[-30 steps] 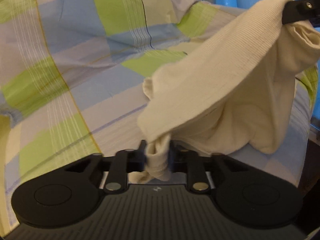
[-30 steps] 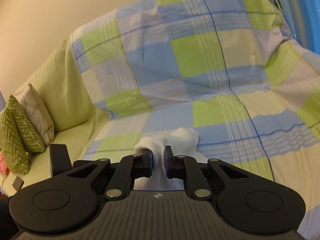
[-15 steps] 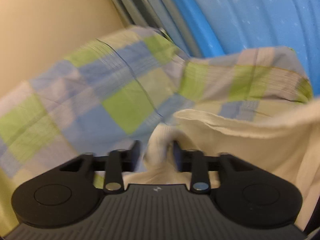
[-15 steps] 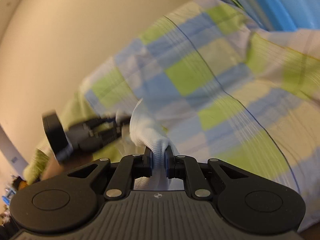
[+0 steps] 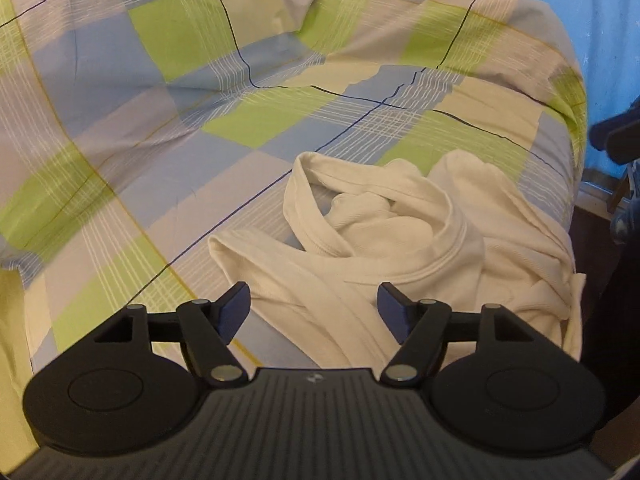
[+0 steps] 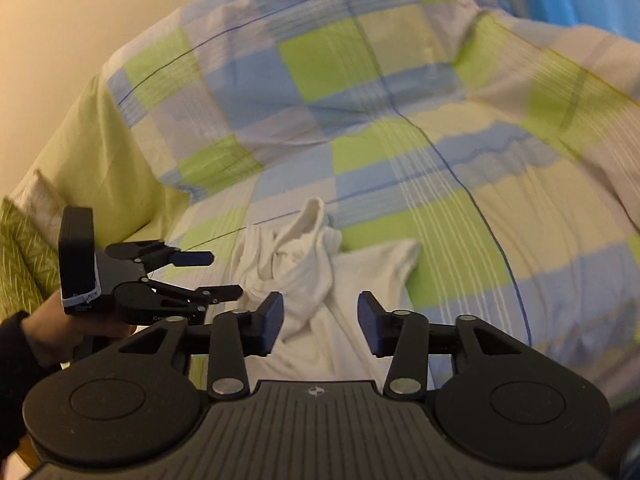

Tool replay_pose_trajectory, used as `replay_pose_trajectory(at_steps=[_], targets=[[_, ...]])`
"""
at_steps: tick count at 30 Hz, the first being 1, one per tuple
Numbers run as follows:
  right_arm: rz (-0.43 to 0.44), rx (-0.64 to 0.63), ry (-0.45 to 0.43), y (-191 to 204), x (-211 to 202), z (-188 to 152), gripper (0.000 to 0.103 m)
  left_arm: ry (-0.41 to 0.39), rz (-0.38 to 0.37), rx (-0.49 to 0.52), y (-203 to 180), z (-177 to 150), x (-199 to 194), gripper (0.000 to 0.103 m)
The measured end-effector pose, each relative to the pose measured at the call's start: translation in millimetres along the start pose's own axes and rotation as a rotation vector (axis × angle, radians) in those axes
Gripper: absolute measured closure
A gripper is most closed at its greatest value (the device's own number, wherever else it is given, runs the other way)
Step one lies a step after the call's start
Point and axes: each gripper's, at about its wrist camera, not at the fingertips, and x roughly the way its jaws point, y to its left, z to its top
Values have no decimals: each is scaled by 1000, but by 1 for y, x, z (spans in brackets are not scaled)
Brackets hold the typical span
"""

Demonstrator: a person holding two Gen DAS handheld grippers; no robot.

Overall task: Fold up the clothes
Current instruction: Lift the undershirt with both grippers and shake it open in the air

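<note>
The cream ribbed cotton garment [image 5: 404, 236] lies crumpled in a loose heap on the checked green, blue and cream bedsheet [image 5: 208, 92], neckband uppermost. Your left gripper [image 5: 314, 312] hovers just over its near edge, jaws spread wide, gripping nothing. Your right gripper [image 6: 320, 322] is likewise spread and empty above the garment. Green patterned cushions [image 6: 22, 248] sit at far left.

left claw [image 5: 314, 312] gaping | cream shirt [image 5: 400, 240] crumpled on checked bedsheet [image 5: 160, 120]
</note>
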Motion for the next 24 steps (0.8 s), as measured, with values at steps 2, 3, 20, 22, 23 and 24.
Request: replay_pose_trajectory(at_steps=[2,3,20,22,23,24], targets=[[1,-114,42,8,26,7,47,11,12,-1,5,-1,7,34],[-6,-194,65,14,39,10,43,15,6,-14,10,-2,10,34],[129,-310,169,-10,202,92,36,9,-137,-467,102,-3,79,60],[117,-312,188,-12,221,95,36,0,-135,-455,98,-4,77,91],[115,-308,195,-13,229,95,36,-11,-127,-456,98,-6,75,99],[119,-294,207,-14,237,96,37,-21,-120,-457,97,-7,72,99]])
